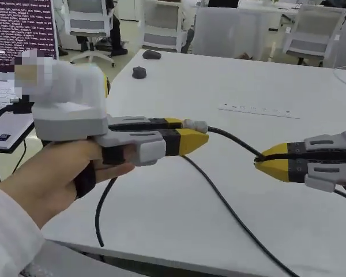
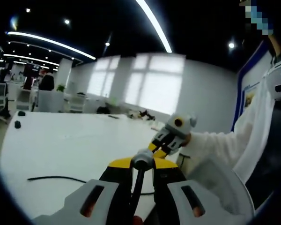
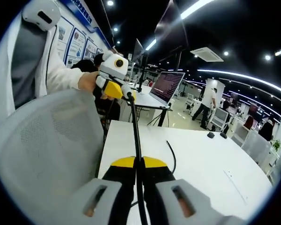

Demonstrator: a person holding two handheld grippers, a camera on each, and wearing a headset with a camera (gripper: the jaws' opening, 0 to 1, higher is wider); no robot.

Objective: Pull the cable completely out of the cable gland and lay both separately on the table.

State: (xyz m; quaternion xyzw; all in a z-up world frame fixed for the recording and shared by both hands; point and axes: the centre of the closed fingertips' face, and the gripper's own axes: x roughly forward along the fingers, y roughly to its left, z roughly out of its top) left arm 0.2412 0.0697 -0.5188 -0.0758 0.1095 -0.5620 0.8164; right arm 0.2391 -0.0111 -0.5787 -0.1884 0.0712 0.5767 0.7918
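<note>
while both grippers hang in the air over the white table point(image 1: 161, 213), the left gripper point(image 1: 197, 131) is pressed tight on the cable gland point(image 1: 195, 124), a small grey piece that sticks out between its yellow tips. a hand point(image 1: 52, 179) holds this gripper at the left side of the head view. the black cable point(image 1: 233, 138) comes out of the gland and runs in a straight line to the right gripper point(image 1: 259, 162), which pinches the cable between its own yellow tips. the two grippers are near each other but apart, tip facing tip, with a short bit of cable pulled straight between them. the cable is not out of the gland.

more cable shows under the left gripper. one part drops in a curve toward the near edge of the table, and one part runs across the table top toward the lower right.

in the left gripper view the round grey end of the gland sits right between the jaws. in the right gripper view the cable goes up from the closed jaws to the left gripper, which is held by a person in a white sleeve point(image 3: 61, 75).

an open laptop point(image 1: 14, 34) stands on a desk at the left, and a dark mouse point(image 1: 151, 55) lies far back on the table.
</note>
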